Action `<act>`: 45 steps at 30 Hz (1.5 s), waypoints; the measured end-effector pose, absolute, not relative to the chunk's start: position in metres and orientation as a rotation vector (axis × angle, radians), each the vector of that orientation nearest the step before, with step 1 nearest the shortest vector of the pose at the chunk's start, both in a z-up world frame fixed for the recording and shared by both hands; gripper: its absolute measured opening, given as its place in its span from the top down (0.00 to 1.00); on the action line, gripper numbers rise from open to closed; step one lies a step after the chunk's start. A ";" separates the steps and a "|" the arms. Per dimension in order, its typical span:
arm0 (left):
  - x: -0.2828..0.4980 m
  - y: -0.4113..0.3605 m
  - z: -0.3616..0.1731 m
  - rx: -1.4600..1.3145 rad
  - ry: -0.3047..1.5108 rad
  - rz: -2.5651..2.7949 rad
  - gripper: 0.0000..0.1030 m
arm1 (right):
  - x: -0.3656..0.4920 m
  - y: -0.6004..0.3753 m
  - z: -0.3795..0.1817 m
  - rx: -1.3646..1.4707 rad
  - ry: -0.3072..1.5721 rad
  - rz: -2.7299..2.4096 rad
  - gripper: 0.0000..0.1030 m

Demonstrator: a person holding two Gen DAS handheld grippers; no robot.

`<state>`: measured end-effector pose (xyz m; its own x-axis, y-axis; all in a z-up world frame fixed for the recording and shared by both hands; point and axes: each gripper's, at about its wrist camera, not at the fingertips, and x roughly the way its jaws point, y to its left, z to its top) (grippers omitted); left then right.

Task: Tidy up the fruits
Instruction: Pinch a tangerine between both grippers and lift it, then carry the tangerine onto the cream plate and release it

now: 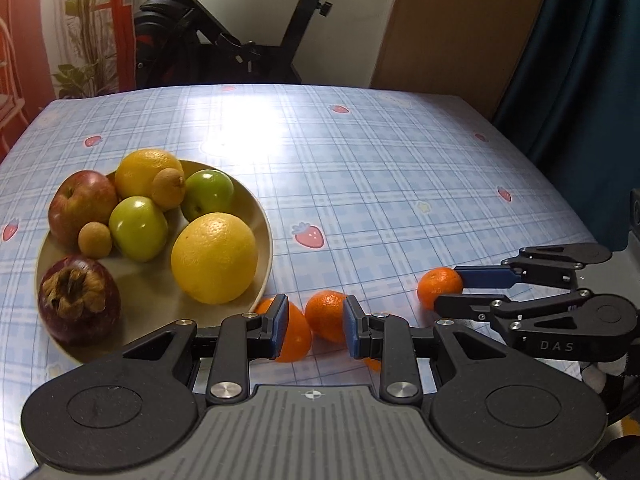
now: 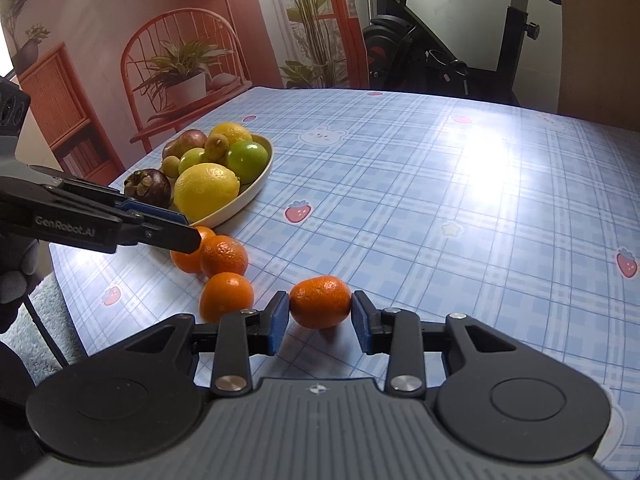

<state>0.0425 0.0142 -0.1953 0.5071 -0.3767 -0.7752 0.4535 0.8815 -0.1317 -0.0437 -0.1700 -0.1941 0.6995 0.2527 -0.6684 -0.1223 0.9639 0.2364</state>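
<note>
A cream plate is seen at the left of a blue plaid tablecloth printed with strawberries, and it is filled with fruit: two yellow citrus fruits, the nearer one the larger, two green apples, a red apple, a dark mangosteen and two small tan longans. Just beside the plate's near rim three mandarins are clustered on the cloth – they touch one another. The left gripper is lowered over this cluster with its jaws narrow; one mandarin is seen between the blue pads, though whether it is actually pinched cannot be told (a second mandarin lies partly behind the left pad). A fourth mandarin lies apart from the others, toward the right, and it is gripped by the right gripper, a pad being pressed against each of its sides – it rests on the cloth. An exercise bike stands beyond the table.
</note>
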 end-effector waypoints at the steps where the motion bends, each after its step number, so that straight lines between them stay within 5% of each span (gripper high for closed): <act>1: 0.043 0.012 -0.195 0.110 0.906 -0.508 0.70 | -0.044 -0.171 -0.194 0.181 0.769 0.209 0.64; 31: 0.072 -0.030 -0.209 0.271 0.950 -0.560 0.64 | -0.046 -0.179 -0.194 0.221 0.761 0.210 0.64; 45: 0.065 0.010 -0.164 0.128 0.853 -0.564 0.65 | -0.035 -0.184 -0.176 0.235 0.717 0.208 0.65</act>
<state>0.0654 0.0101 -0.1637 0.5221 -0.4191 -0.7428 0.5190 0.8472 -0.1132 -0.0351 -0.1836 -0.1756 0.7351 0.2674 -0.6230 -0.1075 0.9533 0.2823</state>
